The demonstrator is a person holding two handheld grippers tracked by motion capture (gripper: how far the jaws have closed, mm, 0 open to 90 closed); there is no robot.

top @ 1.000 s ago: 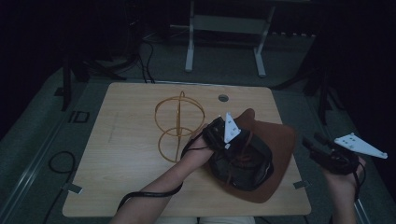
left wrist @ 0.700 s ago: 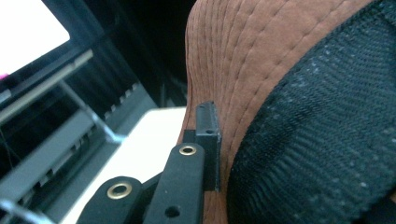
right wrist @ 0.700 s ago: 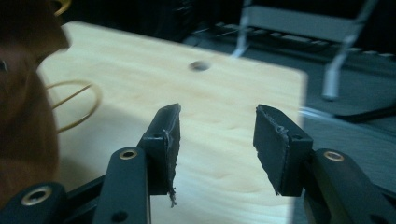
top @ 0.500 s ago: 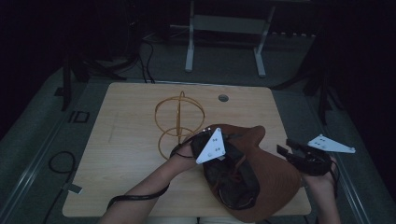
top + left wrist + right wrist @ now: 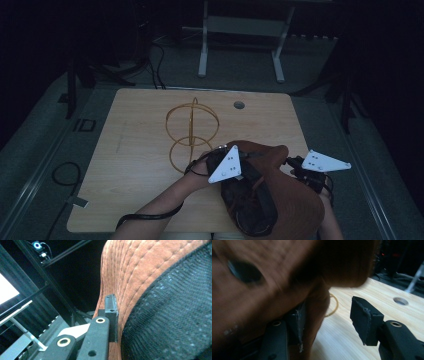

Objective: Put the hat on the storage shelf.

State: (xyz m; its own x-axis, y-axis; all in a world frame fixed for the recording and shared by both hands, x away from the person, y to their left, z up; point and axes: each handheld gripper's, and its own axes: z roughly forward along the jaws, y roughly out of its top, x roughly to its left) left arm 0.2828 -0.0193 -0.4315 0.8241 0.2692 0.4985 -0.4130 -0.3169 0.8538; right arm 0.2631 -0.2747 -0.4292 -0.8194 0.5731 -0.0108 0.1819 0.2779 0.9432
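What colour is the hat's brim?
Rust-brown with rows of stitching; the hat's brim shows best in the left gripper view.

1 hat (image 5: 280,200), 1 wire stand (image 5: 191,132) (gold), 2 tongs.

Brown hat (image 5: 274,272) right up against your right gripper (image 5: 329,322).
Your jaws have just been opening; the brim hangs beside the left pad (image 5: 298,322), wooden table (image 5: 342,345) below.

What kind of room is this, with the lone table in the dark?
Probably a lab or recording studio, not a home: a bare wooden table on grey flooring, cables trailing across it, a metal stand behind, and a small camera mounted on a dark frame.
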